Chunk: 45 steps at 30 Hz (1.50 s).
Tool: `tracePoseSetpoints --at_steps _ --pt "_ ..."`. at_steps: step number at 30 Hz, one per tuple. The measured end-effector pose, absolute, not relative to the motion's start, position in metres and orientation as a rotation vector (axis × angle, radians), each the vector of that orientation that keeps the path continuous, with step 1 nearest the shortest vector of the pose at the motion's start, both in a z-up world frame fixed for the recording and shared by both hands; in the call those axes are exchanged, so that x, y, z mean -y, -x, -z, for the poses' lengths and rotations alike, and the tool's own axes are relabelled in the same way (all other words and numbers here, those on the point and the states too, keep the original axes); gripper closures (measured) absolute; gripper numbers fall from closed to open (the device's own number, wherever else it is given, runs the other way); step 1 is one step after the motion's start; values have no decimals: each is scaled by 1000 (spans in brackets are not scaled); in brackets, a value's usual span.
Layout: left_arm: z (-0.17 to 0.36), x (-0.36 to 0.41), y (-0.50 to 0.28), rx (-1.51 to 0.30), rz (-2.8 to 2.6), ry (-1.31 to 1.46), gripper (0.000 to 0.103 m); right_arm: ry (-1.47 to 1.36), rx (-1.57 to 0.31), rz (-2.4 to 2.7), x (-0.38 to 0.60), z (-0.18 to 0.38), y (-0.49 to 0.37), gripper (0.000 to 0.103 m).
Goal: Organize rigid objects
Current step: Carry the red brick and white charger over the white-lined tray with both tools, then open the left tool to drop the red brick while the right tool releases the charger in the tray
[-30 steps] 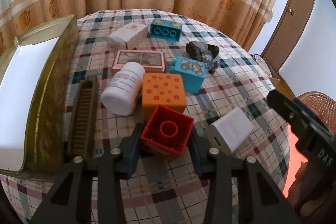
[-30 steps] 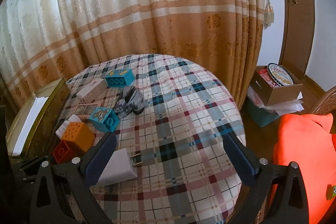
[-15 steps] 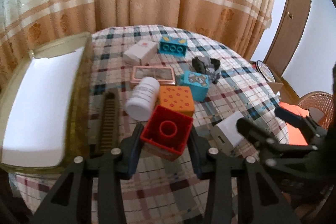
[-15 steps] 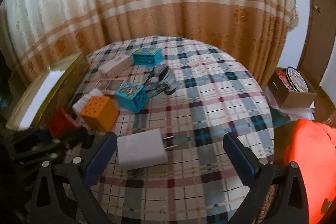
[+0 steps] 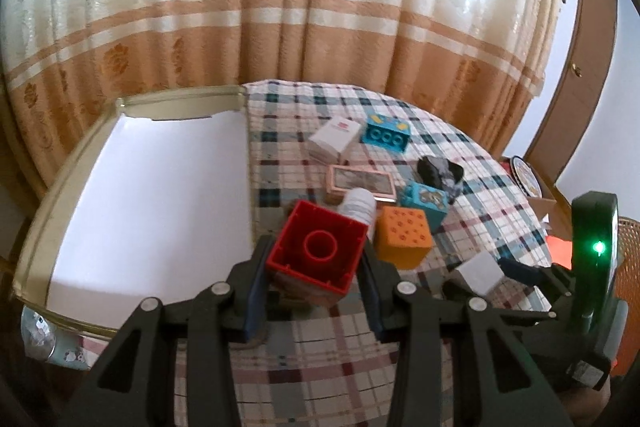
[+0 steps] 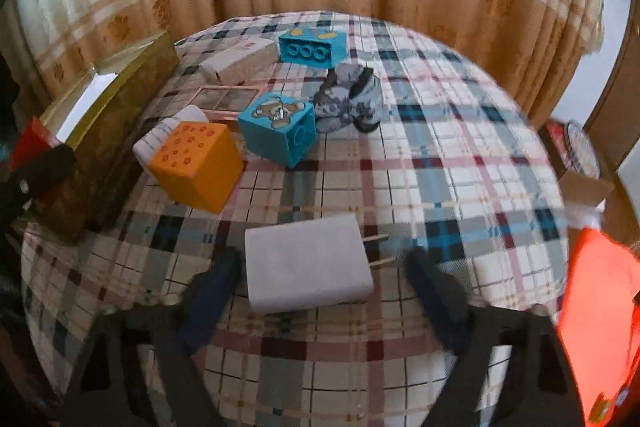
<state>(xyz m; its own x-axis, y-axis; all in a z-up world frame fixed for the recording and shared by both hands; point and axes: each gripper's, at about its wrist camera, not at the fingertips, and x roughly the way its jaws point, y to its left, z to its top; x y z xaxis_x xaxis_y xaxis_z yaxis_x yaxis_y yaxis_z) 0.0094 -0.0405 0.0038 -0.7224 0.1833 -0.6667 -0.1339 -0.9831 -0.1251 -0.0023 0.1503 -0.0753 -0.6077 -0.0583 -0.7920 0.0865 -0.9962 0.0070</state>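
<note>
My left gripper [image 5: 316, 259] is shut on a red hollow block [image 5: 318, 251] and holds it above the table, right of the gold-rimmed box [image 5: 136, 187] with its white inside. My right gripper [image 6: 320, 263] is open, its fingers on either side of a white plug adapter [image 6: 306, 263] lying on the checked cloth. The adapter also shows in the left wrist view [image 5: 480, 273]. An orange block [image 6: 196, 165], a blue bear block [image 6: 276, 131], a white bottle [image 6: 176, 131], a blue three-hole block [image 6: 312, 47] and a white carton [image 6: 240, 61] lie beyond.
A pink-framed tile [image 6: 228, 99] and a grey toy [image 6: 352, 99] lie mid-table. The table [image 6: 460, 187] is round and drops off at right, where a cardboard box [image 6: 580, 171] and an orange cushion [image 6: 600, 307] sit. Curtains hang behind.
My left gripper has lifted the red block and carried it left toward the gold box. My right gripper has moved down and in around the white adapter.
</note>
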Motion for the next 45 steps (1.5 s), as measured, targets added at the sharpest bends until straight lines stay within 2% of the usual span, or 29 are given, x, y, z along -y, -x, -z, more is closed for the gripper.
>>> tracePoseSetpoints --at_steps 5,10,20,26,35,45 --pt "-11 47 -12 105 -2790 1048 63 -1346 -57 2744 -150 74 2 32" --pt "-21 54 -13 119 -2813 992 63 -1308 27 2739 -155 68 2 32" --pt "-31 106 -3 185 -3034 940 63 -936 -27 2740 -105 -6 3 32" --pt "-23 148 6 222 -3166 997 63 -784 -84 2651 -46 -30 14 32" --pt "-13 179 23 257 -3241 1090 63 -806 -145 2535 28 -16 51 32" --pt "-2 180 36 231 -3243 1192 63 -863 -181 2498 43 2 75 32"
